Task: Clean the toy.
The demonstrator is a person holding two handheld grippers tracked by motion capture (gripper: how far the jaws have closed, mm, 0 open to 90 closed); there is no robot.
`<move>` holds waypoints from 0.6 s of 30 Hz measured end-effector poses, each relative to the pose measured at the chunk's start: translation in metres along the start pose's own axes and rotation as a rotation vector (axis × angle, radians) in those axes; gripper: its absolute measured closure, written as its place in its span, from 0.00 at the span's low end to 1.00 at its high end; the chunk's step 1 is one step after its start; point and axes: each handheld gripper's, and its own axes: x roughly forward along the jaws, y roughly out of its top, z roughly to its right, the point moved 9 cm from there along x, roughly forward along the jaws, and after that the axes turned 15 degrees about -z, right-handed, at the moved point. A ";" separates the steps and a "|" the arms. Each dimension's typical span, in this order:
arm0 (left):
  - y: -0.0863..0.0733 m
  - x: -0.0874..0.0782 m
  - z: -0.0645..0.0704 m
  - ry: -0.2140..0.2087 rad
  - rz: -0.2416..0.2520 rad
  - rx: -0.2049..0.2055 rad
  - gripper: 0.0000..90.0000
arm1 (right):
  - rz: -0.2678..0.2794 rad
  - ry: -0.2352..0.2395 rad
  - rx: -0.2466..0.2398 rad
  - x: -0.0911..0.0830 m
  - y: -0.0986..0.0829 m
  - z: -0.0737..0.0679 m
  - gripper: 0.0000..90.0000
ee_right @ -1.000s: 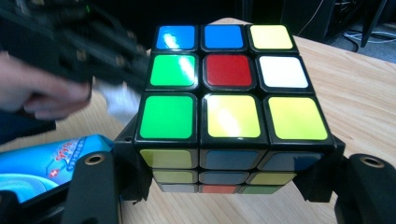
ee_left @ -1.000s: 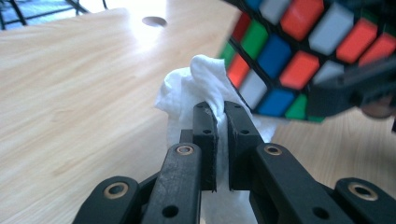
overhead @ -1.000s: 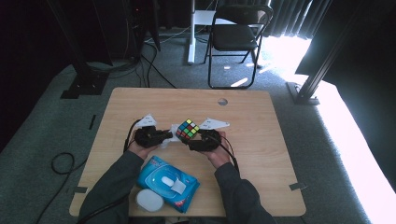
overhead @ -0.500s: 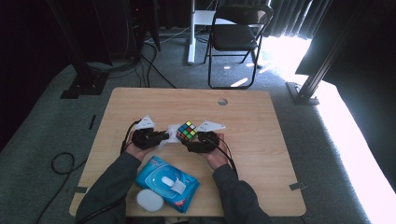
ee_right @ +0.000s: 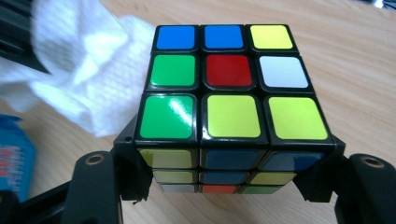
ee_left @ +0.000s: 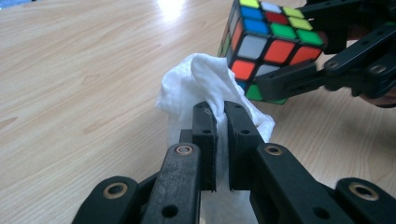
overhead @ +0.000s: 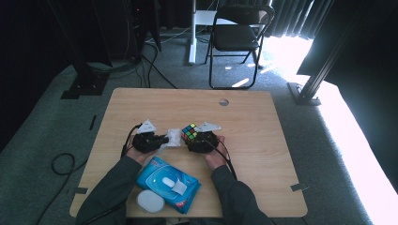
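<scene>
Left gripper [ee_left: 219, 116]: we hold its two black jaws pressed together on a crumpled white paper wipe [ee_left: 205, 88], which bulges out above and beside the jaw tips.
Right gripper [ee_right: 229, 163]: we have its jaws clamped on a scrambled colour-tiled puzzle cube [ee_right: 231, 98], one jaw on each side of the cube's lower part.
Cube position: in the high view the puzzle cube [overhead: 189, 132] sits near the middle of the light wooden table [overhead: 263, 140], at the tip of the right gripper [overhead: 195, 139]; we cannot tell whether it rests on the wood or is lifted off it.
Wipe position: the paper wipe [overhead: 172, 138] lies between the two grippers, and from the left gripper view its top edge touches the cube's lower corner.
Left gripper in the high view [overhead: 164, 140]: it points toward the cube.
Near edge of the table: a blue plastic pack of wet wipes [overhead: 168, 183] lies between our forearms, with a small white oval lid [overhead: 150, 202] just beside it.
</scene>
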 end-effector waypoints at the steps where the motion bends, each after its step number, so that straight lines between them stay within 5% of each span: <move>1: 0.000 0.000 0.000 0.001 -0.001 -0.001 0.94 | -0.009 -0.011 0.000 0.003 -0.001 0.000 0.38; 9: 0.001 -0.001 0.001 -0.006 0.008 0.007 0.94 | -0.051 -0.103 0.052 0.022 -0.004 0.012 0.38; 18: 0.000 0.000 0.002 -0.011 0.007 0.010 0.93 | -0.068 -0.145 0.151 0.032 -0.008 0.026 0.38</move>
